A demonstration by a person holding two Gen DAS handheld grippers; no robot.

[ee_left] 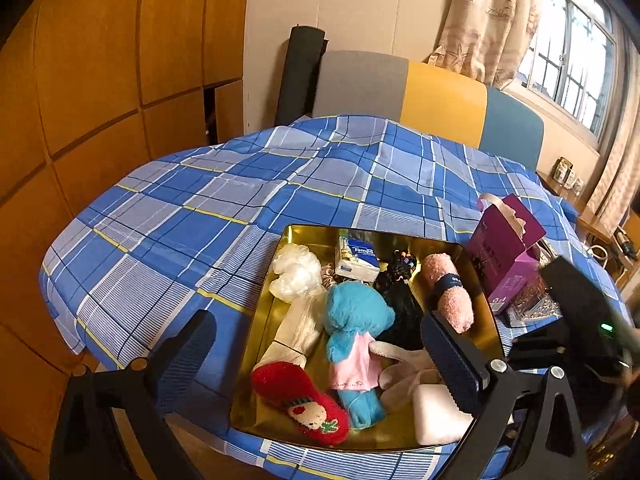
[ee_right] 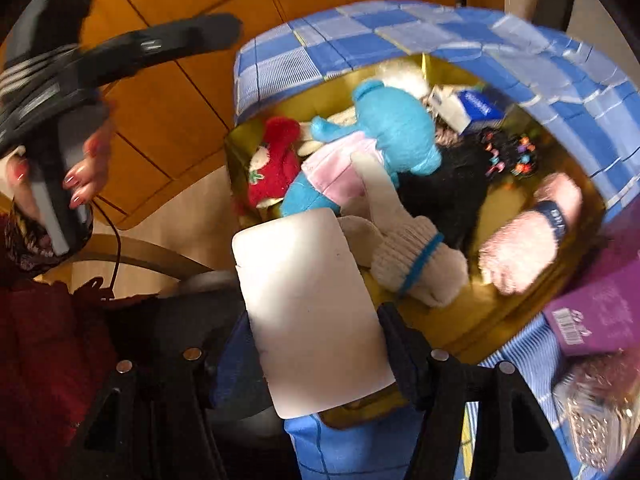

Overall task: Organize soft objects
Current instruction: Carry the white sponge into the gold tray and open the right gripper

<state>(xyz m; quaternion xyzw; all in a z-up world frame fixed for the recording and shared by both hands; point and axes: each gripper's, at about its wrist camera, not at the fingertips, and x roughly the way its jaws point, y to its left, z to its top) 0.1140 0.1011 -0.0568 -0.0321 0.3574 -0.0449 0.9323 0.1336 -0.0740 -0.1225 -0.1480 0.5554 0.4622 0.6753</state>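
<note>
Right gripper (ee_right: 320,344) is clenched on the white sponge block (ee_right: 316,312), fingers pressing its two long sides. The block's long axis runs straight out along the fingers. It hangs over the near edge of the gold tin tray (ee_right: 460,320), whose interior lies directly ahead; whether the block touches the tray floor I cannot tell. Left gripper (ee_left: 320,356) is released, fingers wide apart, holding nothing, above the tray's near-left part. So the right one is nearer the block.

Tray (ee_left: 260,320) sits on the plaid cloth (ee_left: 200,220) and holds:
- blue plush doll (ee_left: 352,332), centre
- red slipper sock (ee_left: 304,404), near-left corner
- pink rolled towel (ee_left: 450,296), right side
- tissue pack (ee_left: 358,258), far edge
- white knit sock (ee_right: 404,256), just beyond the block

Purple box (ee_left: 506,252) stands outside the tray's right edge.
</note>
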